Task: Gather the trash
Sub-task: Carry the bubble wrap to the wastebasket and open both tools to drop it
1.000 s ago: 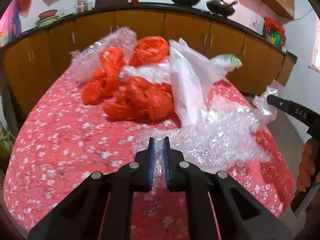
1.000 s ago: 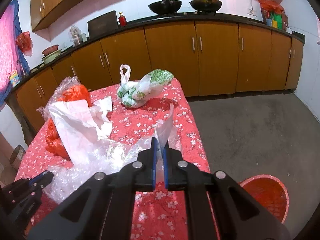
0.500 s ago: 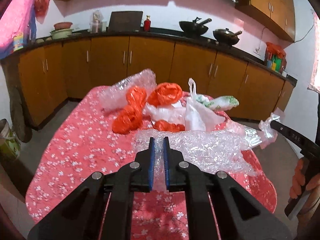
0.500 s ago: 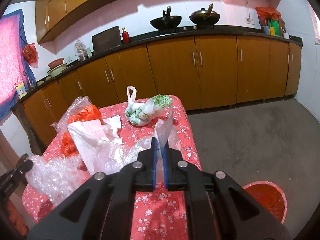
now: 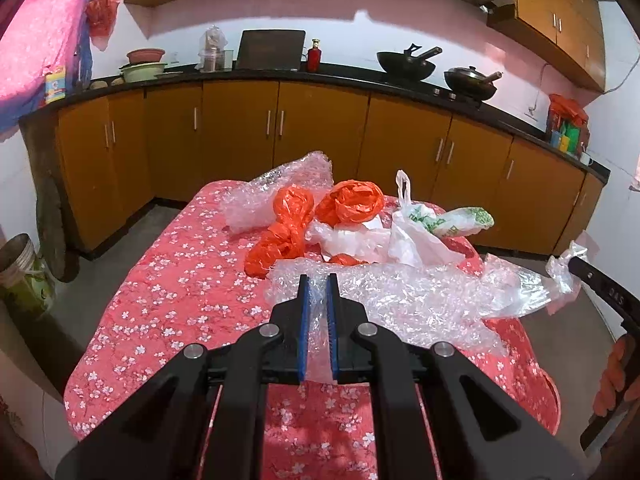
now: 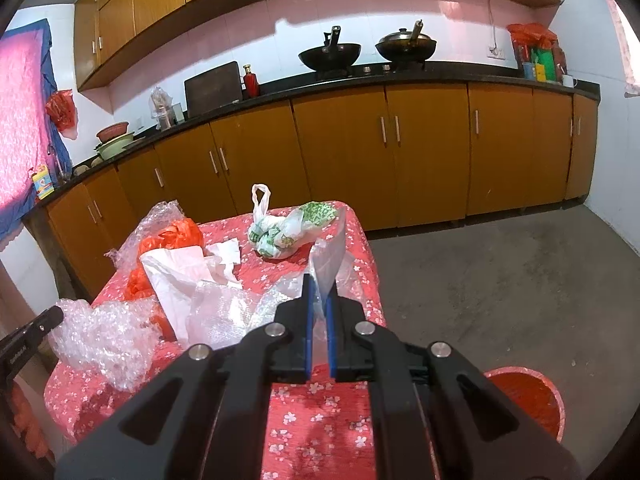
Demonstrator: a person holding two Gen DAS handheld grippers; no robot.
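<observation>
Two black grippers with blue pads held one long sheet of clear bubble wrap [image 5: 404, 296] between them, above the near part of a table covered by a red cloth with small white flowers [image 5: 172, 264]. The left gripper [image 5: 319, 280] was pressed together on the left end of the sheet, and a fold of the plastic stood between its pads. The right gripper [image 6: 319, 280] was pinching the other end, where a thin clear flap rose above its fingertips. In the left wrist view the sheet stretched to the right, off the table edge, to the tip of the right gripper [image 5: 576, 266].

Farther on the table lay the rest of the trash: crumpled orange plastic bags [image 5: 288, 228], a white plastic bag [image 5: 416, 240], a white bag with green print [image 6: 288, 228] near the far right corner, and a second piece of bubble wrap [image 5: 276, 196] at the far left. These lay close together, some touching.

On the grey floor to the right of the table stood a round red bucket [image 6: 528, 396], seen only partly. Orange-brown kitchen cabinets [image 6: 424, 160] with a black counter ran along the far wall, with two dark woks [image 6: 372, 54] on it.
</observation>
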